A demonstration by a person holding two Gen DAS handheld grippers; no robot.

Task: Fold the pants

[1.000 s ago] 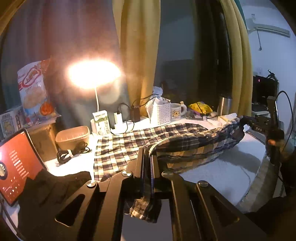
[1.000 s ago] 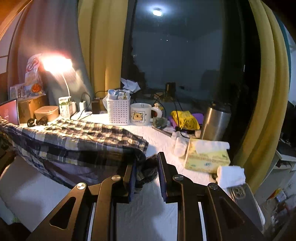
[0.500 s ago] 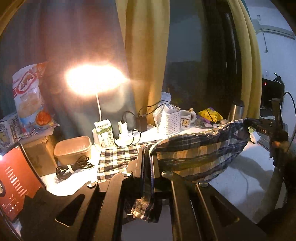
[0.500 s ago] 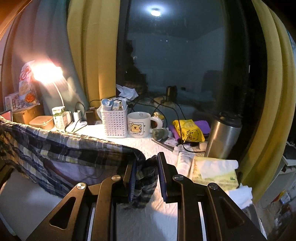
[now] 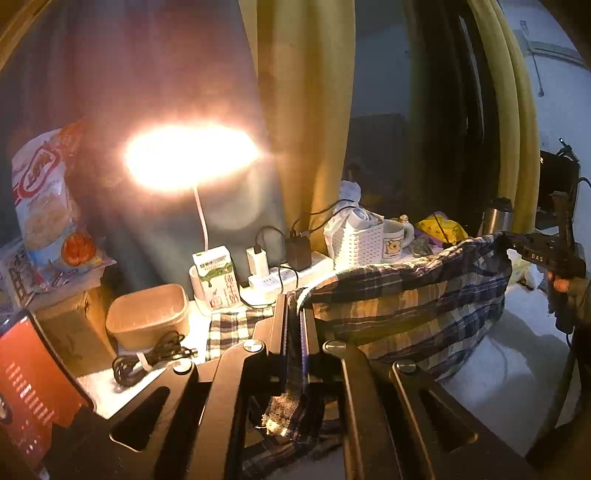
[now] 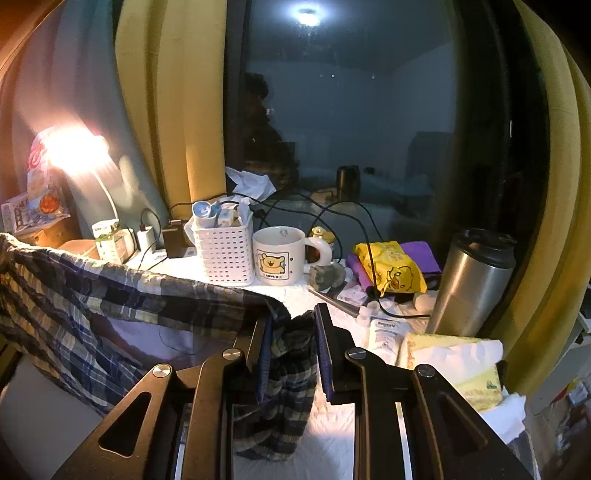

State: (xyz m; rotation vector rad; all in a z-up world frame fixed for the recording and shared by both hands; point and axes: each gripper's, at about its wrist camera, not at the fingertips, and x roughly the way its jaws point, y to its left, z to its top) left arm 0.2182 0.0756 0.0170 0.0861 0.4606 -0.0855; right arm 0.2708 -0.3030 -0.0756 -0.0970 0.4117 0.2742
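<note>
Plaid pants (image 5: pixel 406 306) pinched in both near-closed grippers, left gripper (image 5: pixel 293 325) and right gripper (image 6: pixel 291 332).

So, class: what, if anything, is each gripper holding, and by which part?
Both hold the plaid pants. The left gripper pinches one end of the raised top edge, the right gripper the other; which part of the garment cannot be told.

A lit desk lamp (image 5: pixel 190 155) glares in the upper left of the left wrist view, washing out the grey wall (image 5: pixel 140 74) behind it. Yellow curtains (image 5: pixel 303 110) hang at the centre and right of that frame. In the right wrist view a dark window (image 6: pixel 351 129) fills the middle, mirroring a ceiling light (image 6: pixel 306 14) at the top, with a white-covered table (image 6: pixel 332 450) along the bottom.
</note>
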